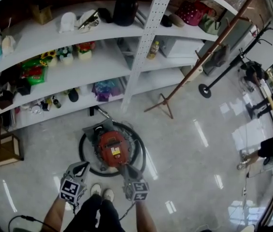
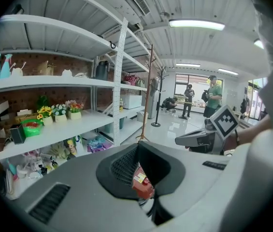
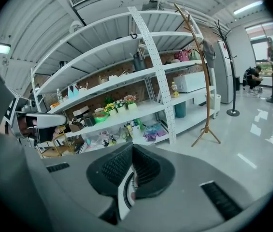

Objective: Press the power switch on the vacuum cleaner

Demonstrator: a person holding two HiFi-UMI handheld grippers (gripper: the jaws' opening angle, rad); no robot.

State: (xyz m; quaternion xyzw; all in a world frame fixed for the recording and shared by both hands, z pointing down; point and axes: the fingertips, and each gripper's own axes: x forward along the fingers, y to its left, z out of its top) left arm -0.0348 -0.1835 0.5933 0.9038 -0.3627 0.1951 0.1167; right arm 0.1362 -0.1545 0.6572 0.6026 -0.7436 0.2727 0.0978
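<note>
Vacuum cleaner [image 1: 112, 148], red and round, sits on the pale glossy floor [image 1: 189, 144] just in front of the person's white shoes [image 1: 102, 193], with a black hose [image 1: 83, 149] coiled in a ring around it. Behind it runs a white shelf unit [image 1: 143, 41] loaded with small goods, and a wooden coat stand [image 1: 208, 56] stands well off to its right. In the head view the right gripper [image 1: 124, 167] reaches down to the near edge of the vacuum cleaner's red body, but whether it touches cannot be told. The left gripper [image 1: 80, 165] hangs beside it on the left, near the hose ring and apart from the red body. In the left gripper view the left gripper [image 2: 143, 170] has its dark ribbed fingers [image 2: 122, 167] clenched together on nothing, and a slice of the red vacuum cleaner [image 2: 142, 183] shows through the narrow slit below their tips. In the right gripper view the right gripper [image 3: 129, 178] likewise has its fingers [image 3: 112, 170] pressed closed and empty, leaving only a thin slit with a pale surface behind it. Several people [image 2: 213, 96] stand far back near the windows.
</note>
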